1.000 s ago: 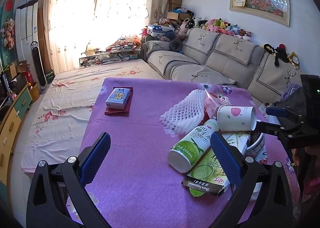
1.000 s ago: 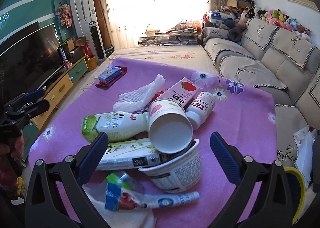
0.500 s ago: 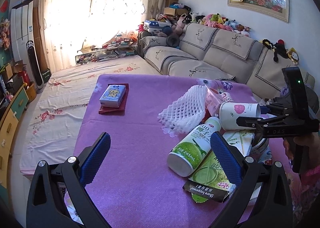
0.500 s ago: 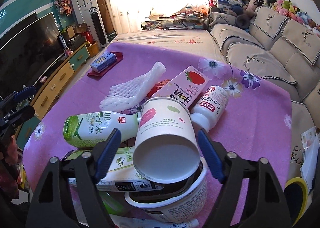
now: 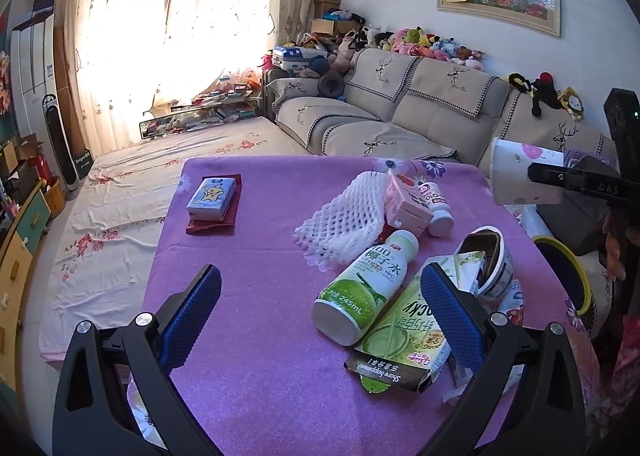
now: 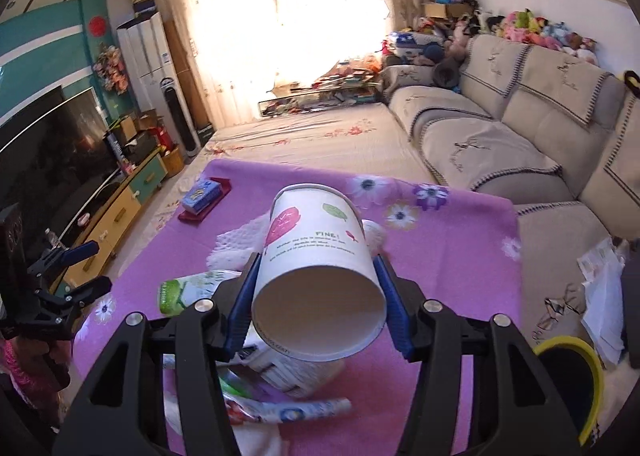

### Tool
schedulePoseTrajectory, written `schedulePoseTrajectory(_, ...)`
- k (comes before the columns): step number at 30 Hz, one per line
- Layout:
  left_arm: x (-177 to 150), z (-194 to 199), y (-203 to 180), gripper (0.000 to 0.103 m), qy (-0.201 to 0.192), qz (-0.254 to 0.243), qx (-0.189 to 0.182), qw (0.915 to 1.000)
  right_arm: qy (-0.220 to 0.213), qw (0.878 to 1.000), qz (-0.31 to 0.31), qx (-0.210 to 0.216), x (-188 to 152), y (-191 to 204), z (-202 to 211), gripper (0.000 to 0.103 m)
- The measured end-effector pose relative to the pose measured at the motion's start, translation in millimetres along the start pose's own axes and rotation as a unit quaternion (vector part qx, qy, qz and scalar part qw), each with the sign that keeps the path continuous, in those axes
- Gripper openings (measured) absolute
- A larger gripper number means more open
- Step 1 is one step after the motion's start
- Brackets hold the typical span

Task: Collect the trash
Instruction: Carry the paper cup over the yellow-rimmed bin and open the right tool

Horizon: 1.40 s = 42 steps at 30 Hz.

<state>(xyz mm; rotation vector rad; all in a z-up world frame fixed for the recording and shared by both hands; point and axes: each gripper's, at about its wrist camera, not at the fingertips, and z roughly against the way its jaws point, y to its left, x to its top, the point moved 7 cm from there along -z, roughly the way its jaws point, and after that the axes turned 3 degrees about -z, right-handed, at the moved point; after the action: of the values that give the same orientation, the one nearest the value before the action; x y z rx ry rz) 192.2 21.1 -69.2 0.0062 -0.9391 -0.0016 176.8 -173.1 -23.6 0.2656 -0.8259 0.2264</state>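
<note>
The right gripper (image 6: 316,296), its jaws having just been closing, is pinching a white printed paper cup (image 6: 318,268); squeezing harder risks crumpling it, dropping it short of the yellow-rimmed bin (image 6: 576,384) lower right.

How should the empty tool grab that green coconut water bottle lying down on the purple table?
Grip the green bottle across its round middle, coming down from above with the open left tool. It lies on its side, leaning on the flattened carton, so a pad goes each side of its body.
</note>
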Motion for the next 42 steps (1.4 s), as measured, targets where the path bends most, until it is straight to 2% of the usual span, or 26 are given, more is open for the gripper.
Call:
schedulePoseTrajectory(3, 0.4, 3.4, -11.6, 0.098, -0.001, -0.010, -0.010, 0.9999, 0.019, 0.995, -0.064, -0.073, -27.7, -73.0, 19.8, 0.055)
schedulePoseTrajectory(6, 1.7, 5.3, -25.2, 0.098, -0.002, -0.024, -0.019, 0.9995, 0.056, 0.979, -0.126, -0.150, -69.0, -146.0, 27.1, 0.055)
schedulePoseTrajectory(8, 1.9, 5.4, -34.9, 0.098, -0.002, -0.031, -0.026, 0.9992, 0.083, 0.966, -0.165, -0.179, -98.9, -187.8, 23.8, 0.055)
schedulePoseTrajectory(13, -0.2, 3.4, -59.9, 0.098, 0.005, -0.049, -0.040, 0.9980, 0.167, 0.936, -0.225, -0.212, -165.8, -264.2, -8.6, 0.055)
schedulePoseTrajectory(19, -4.8, 0.1, -79.9, 0.098, 0.019, -0.069, -0.050, 0.9962, 0.226, 0.914, -0.252, -0.224, -203.1, -301.4, -42.7, 0.057)
schedulePoseTrajectory(21, -7.1, -3.1, -84.4, 0.098, 0.026, -0.073, -0.056, 0.9954, 0.225, 0.913, -0.257, -0.224, -206.1, -304.6, -45.4, 0.066)
schedulePoseTrajectory(24, -10.2, -8.5, -89.2, 0.098, 0.036, -0.083, -0.061, 0.9940, 0.216, 0.914, -0.254, -0.231, -203.6, -305.4, -42.1, 0.066)
schedulePoseTrajectory(28, -13.1, -13.2, -96.6, 0.098, 0.043, -0.100, -0.072, 0.9914, 0.199, 0.921, -0.245, -0.226, -197.0, -289.4, -31.5, 0.067)
schedulePoseTrajectory(32, -19.4, -18.3, -103.6, 0.098, 0.053, -0.143, -0.083, 0.9847, 0.184, 0.930, -0.237, -0.214, -192.3, -273.0, -19.8, 0.068)
schedulePoseTrajectory(36, -29.4, -20.8, -111.8, 0.084, 0.070, -0.195, -0.100, 0.9731, 0.174, 0.937, -0.225, -0.203, -188.1, -255.6, -13.4, 0.068)
schedulePoseTrajectory(39, -35.2, -25.6, -112.2, 0.074, 0.077, -0.230, -0.091, 0.9660, 0.170, 0.941, -0.219, -0.193, -183.1, -246.9, -14.1, 0.069)
schedulePoseTrajectory(42, -41.5, -32.0, -111.4, 0.068, 0.088, -0.251, -0.097, 0.9590, 0.166, 0.945, -0.212, -0.185, -175.6, -235.8, -14.3, 0.069)
